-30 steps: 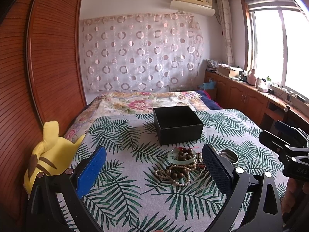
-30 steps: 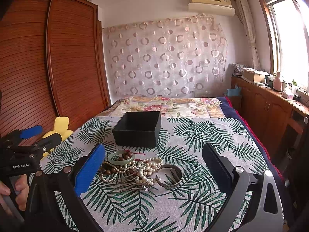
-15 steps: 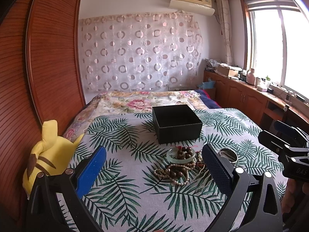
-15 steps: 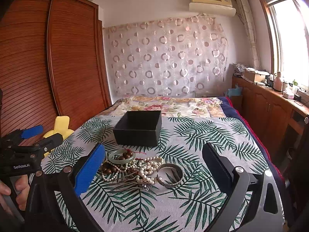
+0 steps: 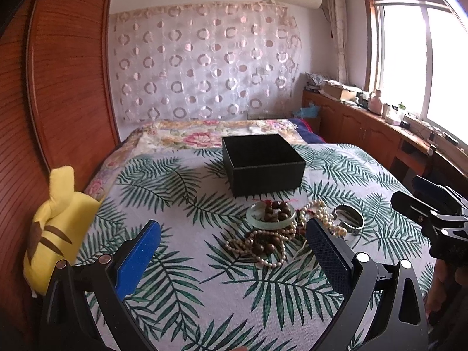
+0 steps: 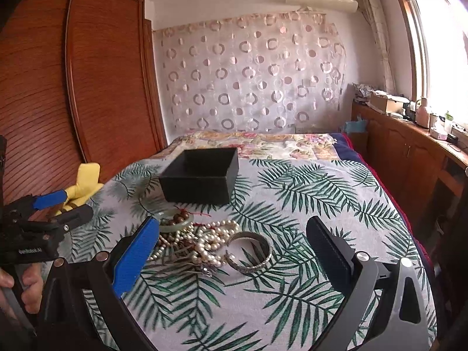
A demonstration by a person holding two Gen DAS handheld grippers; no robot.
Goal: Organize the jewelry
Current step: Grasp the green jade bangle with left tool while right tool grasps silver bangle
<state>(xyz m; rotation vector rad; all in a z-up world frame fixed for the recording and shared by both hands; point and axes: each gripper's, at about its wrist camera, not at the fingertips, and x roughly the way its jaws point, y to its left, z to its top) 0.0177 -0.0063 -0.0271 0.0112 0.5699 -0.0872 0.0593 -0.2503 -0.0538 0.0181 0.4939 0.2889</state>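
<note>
A pile of jewelry lies on the leaf-print bedspread [image 5: 181,193]: a pale green bangle [image 5: 270,219] with brown beads inside, a pearl necklace [image 5: 321,216], brown wooden beads [image 5: 263,244] and a silver bangle [image 5: 349,219]. An open black box [image 5: 263,163] stands just behind the pile. My left gripper [image 5: 231,251] is open and empty, above the bed just short of the pile. My right gripper [image 6: 231,248] is open and empty, with the pearls [image 6: 210,239] and silver bangle [image 6: 248,253] between its fingers in view. The box [image 6: 201,175] lies beyond.
A yellow plush toy [image 5: 58,228] lies at the bed's left edge by the wooden wardrobe [image 5: 67,73]. A wooden counter [image 5: 380,117] with clutter runs along the right wall under the window. A floral blanket [image 5: 204,134] covers the bed's far end.
Both grippers have moved forward toward the jewelry pile and tilted down a little. Both stay open. The jewelry and box have not moved.
</note>
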